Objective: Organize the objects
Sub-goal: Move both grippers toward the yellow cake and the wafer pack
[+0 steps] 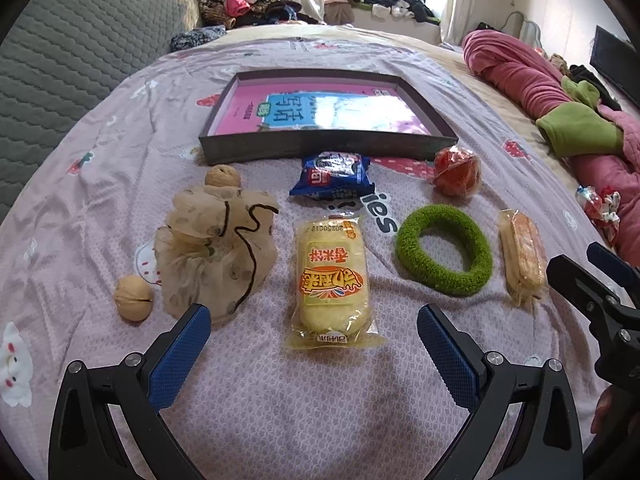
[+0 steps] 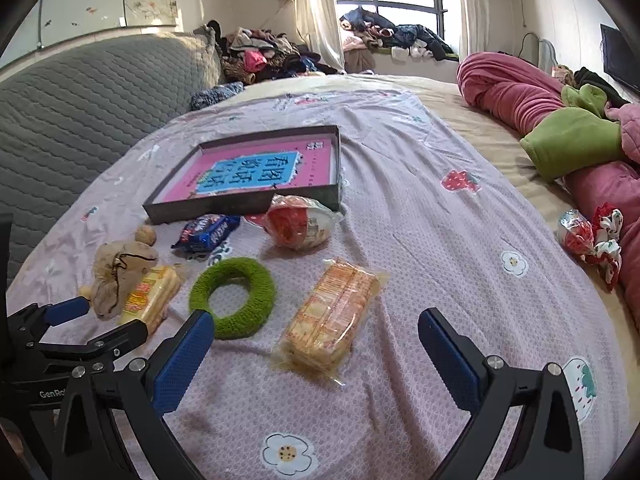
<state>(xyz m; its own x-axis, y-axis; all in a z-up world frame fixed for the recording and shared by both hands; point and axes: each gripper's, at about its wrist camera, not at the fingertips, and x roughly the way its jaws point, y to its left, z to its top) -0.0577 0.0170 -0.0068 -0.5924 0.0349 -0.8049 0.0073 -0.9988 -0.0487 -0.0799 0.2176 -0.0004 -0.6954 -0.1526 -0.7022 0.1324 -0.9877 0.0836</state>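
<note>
A dark shallow tray [image 1: 256, 151] [image 2: 208, 209] with a pink book inside lies on the bed. Before it lie a blue snack pack [image 1: 334, 178] [image 2: 208, 232], a red wrapped ball [image 1: 458, 172] [image 2: 298, 222], a green fuzzy ring [image 1: 444, 254] [image 2: 234, 296], a yellow rice-cake pack [image 1: 332, 280] [image 2: 150, 298], a cracker pack [image 1: 522, 254] [image 2: 332, 322], a beige drawstring pouch [image 1: 216, 248] [image 2: 118, 274] and two walnuts [image 1: 134, 298] [image 1: 222, 176]. My left gripper [image 1: 314, 350] is open just before the yellow pack. My right gripper [image 2: 316, 352] is open around the cracker pack's near end.
The bed has a pink patterned sheet [image 1: 280, 400]. A rolled pink and green quilt [image 1: 560, 120] [image 2: 560, 132] lies along the right. A grey quilted headboard [image 1: 60, 60] stands at the left. Clothes pile [image 2: 264, 56] lies at the back by the window. A wrapped candy [image 2: 588, 240] lies at right.
</note>
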